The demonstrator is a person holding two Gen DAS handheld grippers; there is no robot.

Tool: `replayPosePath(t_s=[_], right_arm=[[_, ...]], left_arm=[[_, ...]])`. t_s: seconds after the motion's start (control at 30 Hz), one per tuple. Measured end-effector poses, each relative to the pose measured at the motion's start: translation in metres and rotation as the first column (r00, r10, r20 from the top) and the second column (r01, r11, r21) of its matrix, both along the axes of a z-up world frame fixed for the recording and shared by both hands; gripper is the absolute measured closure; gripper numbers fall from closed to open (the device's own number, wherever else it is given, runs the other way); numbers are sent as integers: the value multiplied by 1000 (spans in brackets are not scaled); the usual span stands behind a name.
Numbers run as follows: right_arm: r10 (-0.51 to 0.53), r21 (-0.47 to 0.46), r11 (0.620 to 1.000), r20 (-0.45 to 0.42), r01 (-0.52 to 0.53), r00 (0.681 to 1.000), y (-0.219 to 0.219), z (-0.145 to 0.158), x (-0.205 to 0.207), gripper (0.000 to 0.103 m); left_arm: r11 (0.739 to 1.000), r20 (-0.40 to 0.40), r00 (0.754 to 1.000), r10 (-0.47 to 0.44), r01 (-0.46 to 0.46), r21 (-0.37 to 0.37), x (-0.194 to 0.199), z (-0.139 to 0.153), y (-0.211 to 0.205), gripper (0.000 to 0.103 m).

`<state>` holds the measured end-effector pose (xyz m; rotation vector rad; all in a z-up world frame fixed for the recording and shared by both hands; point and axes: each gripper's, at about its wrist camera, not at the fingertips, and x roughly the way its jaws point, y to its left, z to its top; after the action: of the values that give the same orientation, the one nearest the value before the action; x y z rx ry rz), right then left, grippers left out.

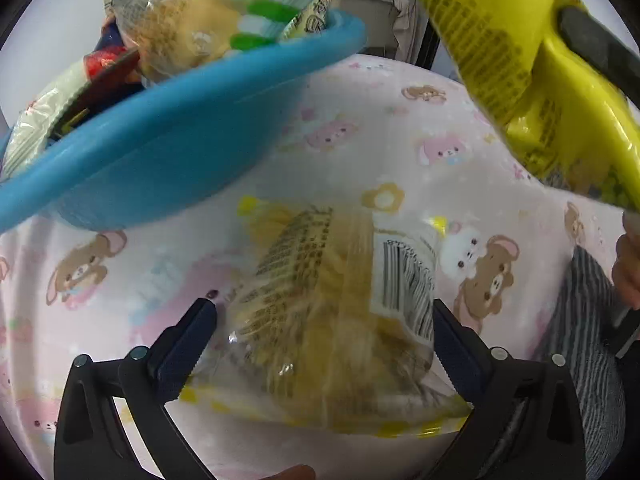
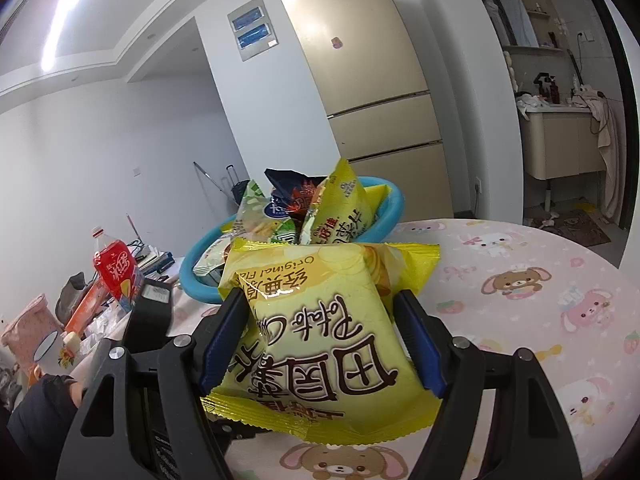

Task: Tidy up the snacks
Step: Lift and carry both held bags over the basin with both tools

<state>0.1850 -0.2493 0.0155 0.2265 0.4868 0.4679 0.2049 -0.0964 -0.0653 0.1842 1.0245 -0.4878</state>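
My left gripper is open, its fingers on either side of a clear yellow-trimmed snack packet lying on the pink cartoon tablecloth. A blue bowl heaped with snack bags stands just beyond it to the left. My right gripper is shut on a yellow potato chip bag and holds it above the table, short of the blue bowl. That bag also shows at the upper right of the left wrist view.
A red drink bottle and clutter lie left of the table. A tall beige fridge stands behind the bowl. The pink tablecloth stretches to the right. A striped sleeve is at the right edge.
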Motion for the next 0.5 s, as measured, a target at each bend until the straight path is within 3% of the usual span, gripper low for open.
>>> replayPosePath(t_s=[0.1, 0.23, 0.5], right_arm=[[-9, -2, 1000, -8, 9, 1000, 0, -1, 1, 29], [-7, -8, 1000, -13, 7, 1000, 3, -2, 2, 29], [-11, -4, 1000, -10, 11, 1000, 2, -3, 1, 29]], left_arm=[[1000, -2, 1000, 12, -12, -21, 1, 1, 5, 1], [999, 18, 1000, 12, -11, -49, -4, 7, 8, 21], [998, 49, 998, 36, -33, -55, -7, 26, 6, 24]])
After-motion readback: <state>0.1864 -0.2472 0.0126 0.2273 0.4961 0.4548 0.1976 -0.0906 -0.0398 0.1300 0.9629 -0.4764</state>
